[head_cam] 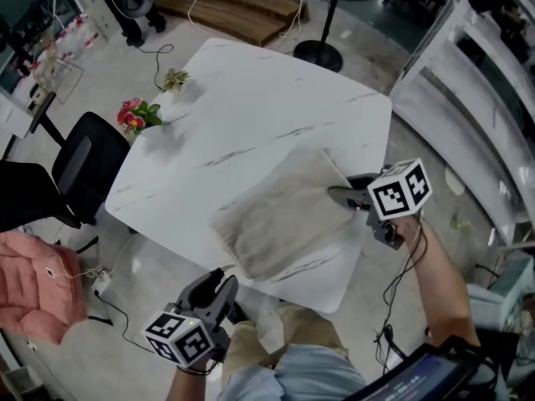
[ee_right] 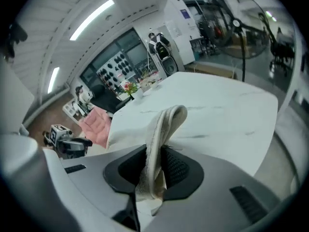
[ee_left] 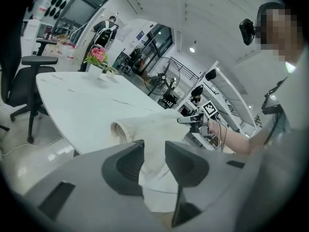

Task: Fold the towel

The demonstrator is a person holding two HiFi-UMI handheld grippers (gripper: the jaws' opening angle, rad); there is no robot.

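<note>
A beige towel (head_cam: pixel 280 215) lies on the near right part of the white marble table (head_cam: pixel 251 107). My right gripper (head_cam: pixel 338 195) is at the towel's right edge. In the right gripper view it (ee_right: pixel 155 170) is shut on a raised fold of the towel (ee_right: pixel 166 122), which loops up between the pads. My left gripper (head_cam: pixel 219 289) is off the table's near edge, below the towel's near corner. In the left gripper view it (ee_left: pixel 153 161) is shut on towel cloth (ee_left: pixel 149 129) that runs from the jaws up to the table.
A flower pot (head_cam: pixel 138 115) and a small plant (head_cam: pixel 174 78) stand at the table's far left edge. A black chair (head_cam: pixel 79 170) and a pink cushion (head_cam: pixel 29 282) are to the left. A fan stand (head_cam: pixel 322 53) is beyond the table, and white shelving (head_cam: pixel 468 98) to the right.
</note>
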